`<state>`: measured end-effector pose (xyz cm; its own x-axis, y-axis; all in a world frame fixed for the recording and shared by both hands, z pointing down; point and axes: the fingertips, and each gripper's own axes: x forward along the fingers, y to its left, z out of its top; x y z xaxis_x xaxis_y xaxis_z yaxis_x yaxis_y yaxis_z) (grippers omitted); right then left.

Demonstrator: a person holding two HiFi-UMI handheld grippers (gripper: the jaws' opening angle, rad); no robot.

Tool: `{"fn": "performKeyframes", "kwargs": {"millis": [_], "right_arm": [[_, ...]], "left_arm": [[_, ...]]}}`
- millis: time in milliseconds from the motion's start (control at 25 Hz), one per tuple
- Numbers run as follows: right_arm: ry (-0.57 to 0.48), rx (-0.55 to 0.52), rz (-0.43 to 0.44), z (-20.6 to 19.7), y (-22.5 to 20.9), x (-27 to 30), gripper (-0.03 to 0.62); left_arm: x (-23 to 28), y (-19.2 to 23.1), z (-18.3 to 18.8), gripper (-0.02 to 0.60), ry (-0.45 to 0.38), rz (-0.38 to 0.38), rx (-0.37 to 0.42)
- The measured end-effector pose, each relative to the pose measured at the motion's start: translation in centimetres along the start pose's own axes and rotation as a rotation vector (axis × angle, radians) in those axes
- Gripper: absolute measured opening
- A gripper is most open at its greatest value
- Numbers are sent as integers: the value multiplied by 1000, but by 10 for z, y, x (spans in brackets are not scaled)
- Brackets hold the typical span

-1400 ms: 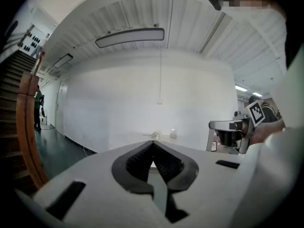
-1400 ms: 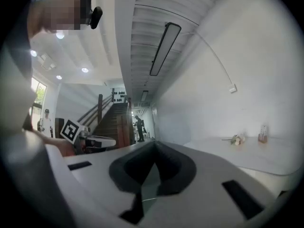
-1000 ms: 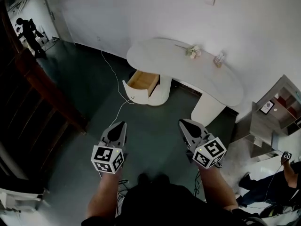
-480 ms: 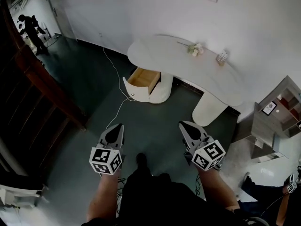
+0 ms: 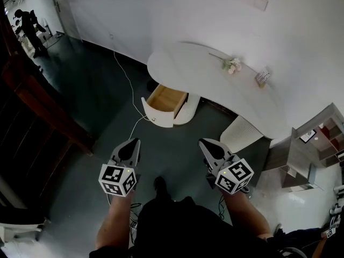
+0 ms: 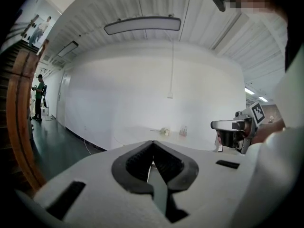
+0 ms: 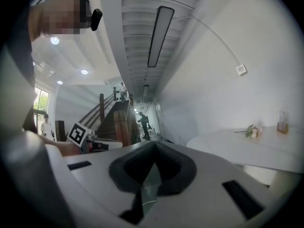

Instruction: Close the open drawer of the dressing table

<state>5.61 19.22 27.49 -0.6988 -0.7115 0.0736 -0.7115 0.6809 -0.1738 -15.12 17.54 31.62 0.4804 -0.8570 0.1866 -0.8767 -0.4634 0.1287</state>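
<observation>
1. Nearest the camera, left gripper (image 5: 133, 144) and right gripper (image 5: 207, 145) hang side by side, both pinched closed and empty.
2. Well ahead, the drawer (image 5: 165, 102) stands pulled out of the dressing table (image 5: 215, 79).
3. Risk: an off-centre push could skew and jam it, or a foot could snag the white cable (image 5: 131, 93) nearby.

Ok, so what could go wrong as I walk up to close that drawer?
1. A white cable trails right up to the drawer, so you could trip on it or drag it as you step in.
2. The left tongs and right tongs are both shut, with narrow tips. An off-centre push on the drawer's rounded front might slip off or skew it.
</observation>
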Motion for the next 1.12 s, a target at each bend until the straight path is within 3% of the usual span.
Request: {"fn": "performKeyframes", "kwargs": {"millis": [160,400,760,1120], "right_arm": [[52,-4,23,-5,-11,71,5],[102,16,29,-10,-15,150,5],[165,95,12,-35,-54,200,5],[179,152,58,-51,-140,247,5]], "left_arm": [[34,60,17,6,-8,4,12],[69,124,12,6,27,-3,-39],[131,137,-10,6,117,-72,-83],[219,150,-24,6,208,-27,-126]]}}
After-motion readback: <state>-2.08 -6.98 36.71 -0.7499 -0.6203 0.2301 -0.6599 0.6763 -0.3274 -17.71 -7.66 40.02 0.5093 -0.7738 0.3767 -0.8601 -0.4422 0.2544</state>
